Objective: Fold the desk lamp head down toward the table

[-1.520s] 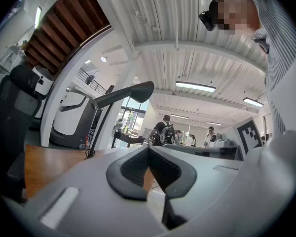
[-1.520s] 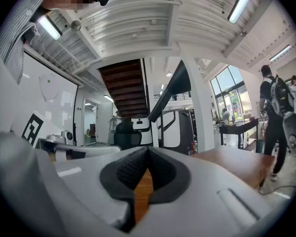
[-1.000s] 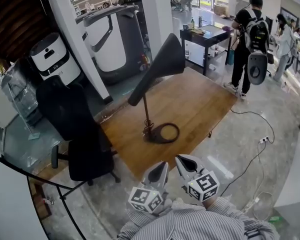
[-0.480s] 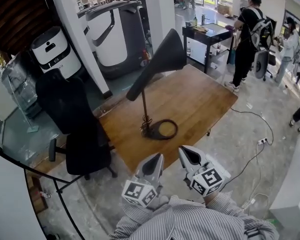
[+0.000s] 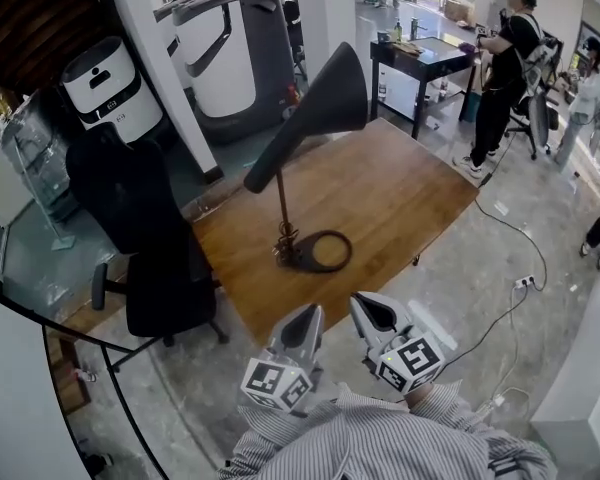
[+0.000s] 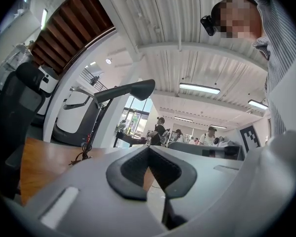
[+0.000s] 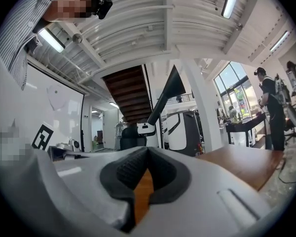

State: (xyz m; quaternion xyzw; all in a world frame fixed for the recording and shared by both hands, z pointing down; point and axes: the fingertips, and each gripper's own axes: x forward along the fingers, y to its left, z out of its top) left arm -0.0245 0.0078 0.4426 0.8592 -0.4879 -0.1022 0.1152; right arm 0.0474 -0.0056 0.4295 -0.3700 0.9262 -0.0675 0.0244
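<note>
A black desk lamp stands on the wooden table [image 5: 400, 203]. Its ring base [image 5: 315, 251] lies near the table's front left part, a thin stem rises from it, and the long cone head [image 5: 305, 128] tilts up to the right. The head [image 6: 126, 91] also shows in the left gripper view and the head [image 7: 166, 95] in the right gripper view. My left gripper [image 5: 306, 324] and right gripper [image 5: 365, 311] are held side by side in front of the table's near edge, short of the lamp. Both are shut with nothing in them.
A black office chair [image 5: 145, 238] stands at the table's left. White and black machines [image 5: 230, 58] are behind the table. A dark side table [image 5: 425, 63] and several people [image 5: 510, 68] are at the back right. A cable and power strip [image 5: 528, 281] lie on the floor to the right.
Both grippers stay shut and held together near the table's front edge. The view has shifted slightly; the lamp has not moved.
</note>
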